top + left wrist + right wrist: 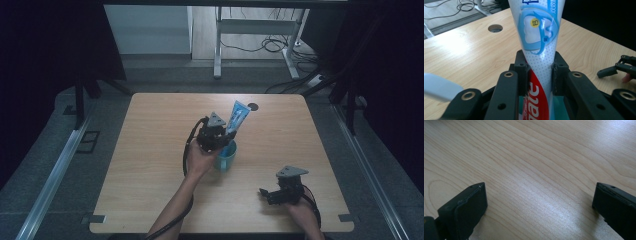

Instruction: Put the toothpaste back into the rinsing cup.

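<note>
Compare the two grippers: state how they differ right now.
The left gripper is shut on the toothpaste tube, above the blue cup; the right gripper stands open with nothing between its jaws. The left sits mid-table, the right near the table's front edge. Both are black and hand-held.

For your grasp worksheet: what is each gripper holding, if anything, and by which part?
The left gripper clamps the toothpaste tube across its lower body, above the blue cup. The right gripper holds nothing; its jaws stand open over the table.
</note>
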A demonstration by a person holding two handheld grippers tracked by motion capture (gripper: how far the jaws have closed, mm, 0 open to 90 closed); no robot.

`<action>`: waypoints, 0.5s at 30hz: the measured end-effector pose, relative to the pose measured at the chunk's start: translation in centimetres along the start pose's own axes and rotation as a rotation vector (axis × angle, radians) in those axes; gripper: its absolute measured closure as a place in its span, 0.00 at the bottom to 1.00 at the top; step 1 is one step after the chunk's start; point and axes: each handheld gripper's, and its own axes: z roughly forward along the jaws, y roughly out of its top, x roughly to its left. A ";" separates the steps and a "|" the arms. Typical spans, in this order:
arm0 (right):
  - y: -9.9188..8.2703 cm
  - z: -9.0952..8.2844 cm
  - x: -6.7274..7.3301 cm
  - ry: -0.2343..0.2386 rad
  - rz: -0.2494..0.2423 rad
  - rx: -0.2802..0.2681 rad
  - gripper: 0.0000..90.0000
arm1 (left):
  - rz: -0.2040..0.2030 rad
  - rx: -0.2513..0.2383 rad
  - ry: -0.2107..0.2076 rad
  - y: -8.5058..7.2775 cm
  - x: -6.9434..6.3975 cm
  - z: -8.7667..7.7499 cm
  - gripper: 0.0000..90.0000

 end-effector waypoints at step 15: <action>0.0 0.0 0.0 0.000 0.000 -0.001 0.00 | -0.019 0.020 -0.004 -1.3 -0.2 1.0 0.79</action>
